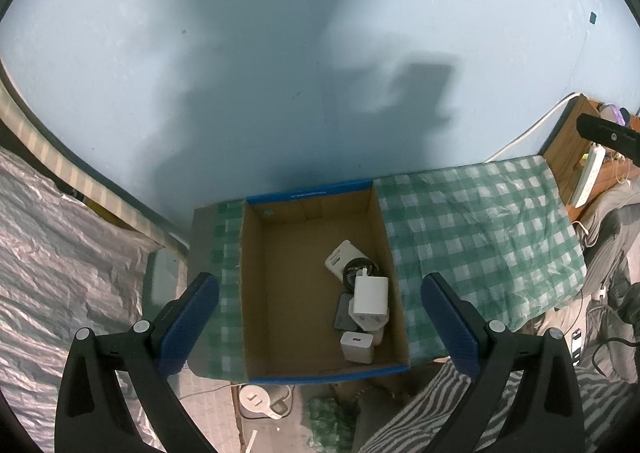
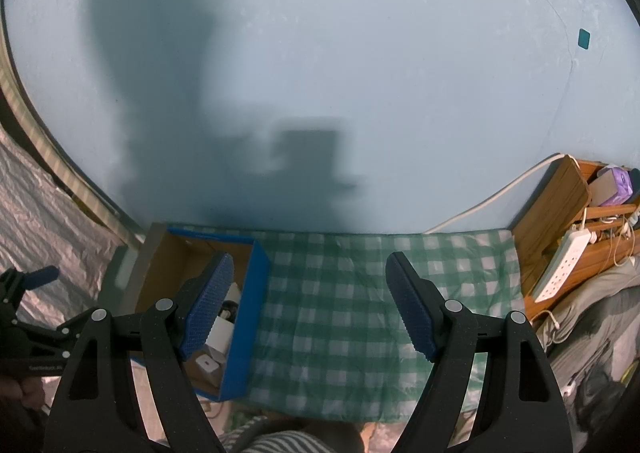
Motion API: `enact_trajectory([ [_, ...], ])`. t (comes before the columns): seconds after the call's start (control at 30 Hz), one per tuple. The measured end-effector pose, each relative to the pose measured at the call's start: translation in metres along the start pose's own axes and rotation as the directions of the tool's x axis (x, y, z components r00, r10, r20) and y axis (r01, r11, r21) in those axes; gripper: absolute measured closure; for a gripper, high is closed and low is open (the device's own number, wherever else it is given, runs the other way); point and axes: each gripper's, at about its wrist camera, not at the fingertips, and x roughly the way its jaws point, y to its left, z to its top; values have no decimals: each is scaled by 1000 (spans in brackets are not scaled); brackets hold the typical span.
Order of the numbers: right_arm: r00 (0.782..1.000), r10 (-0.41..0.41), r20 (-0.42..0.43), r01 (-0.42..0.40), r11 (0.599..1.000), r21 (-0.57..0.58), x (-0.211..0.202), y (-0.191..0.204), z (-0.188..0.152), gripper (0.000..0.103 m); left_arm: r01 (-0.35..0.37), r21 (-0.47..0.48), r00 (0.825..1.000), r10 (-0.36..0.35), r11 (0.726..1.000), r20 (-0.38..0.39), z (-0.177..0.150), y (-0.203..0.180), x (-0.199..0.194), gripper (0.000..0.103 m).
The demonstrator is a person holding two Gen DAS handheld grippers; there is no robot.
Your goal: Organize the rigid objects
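While both claws hang spread wide with nothing between their blue pads, the chargers lie gathered in the cardboard box (image 1: 280, 293), which sits on the green checked cloth (image 1: 480, 237) against the pale blue wall (image 1: 280, 53). From the left wrist view, the left gripper (image 1: 320, 325) is poised above the box, its fingers framing the box's two long sides. A white plug adapter (image 1: 371, 296) rests on top of the heap at the box's right wall; beneath it a grey flat piece (image 1: 343, 316) and a round black item (image 1: 360, 267) are partly covered, so their shape is hard to make out. Another white cube charger (image 1: 357, 347) sits nearest the front edge, and a white block (image 1: 340, 257) lies at the far end of the heap.

From the right wrist view, the right gripper (image 2: 310, 309) hovers over bare cloth beside the box (image 2: 256, 293); its left finger hides most of the box's contents, leaving only scraps of white showing. A wooden rack (image 2: 560, 205) with a white power strip (image 2: 564, 261) stands at the cloth's right end, cut off by the lens rim.
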Motion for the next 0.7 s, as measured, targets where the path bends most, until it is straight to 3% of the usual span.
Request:
enact_trajectory([
  [0.7,1000,-1,-1,1,1000,3,0,1,-1,25,-4,12,1000,4,1000,-3,-4,0,-2,1],
])
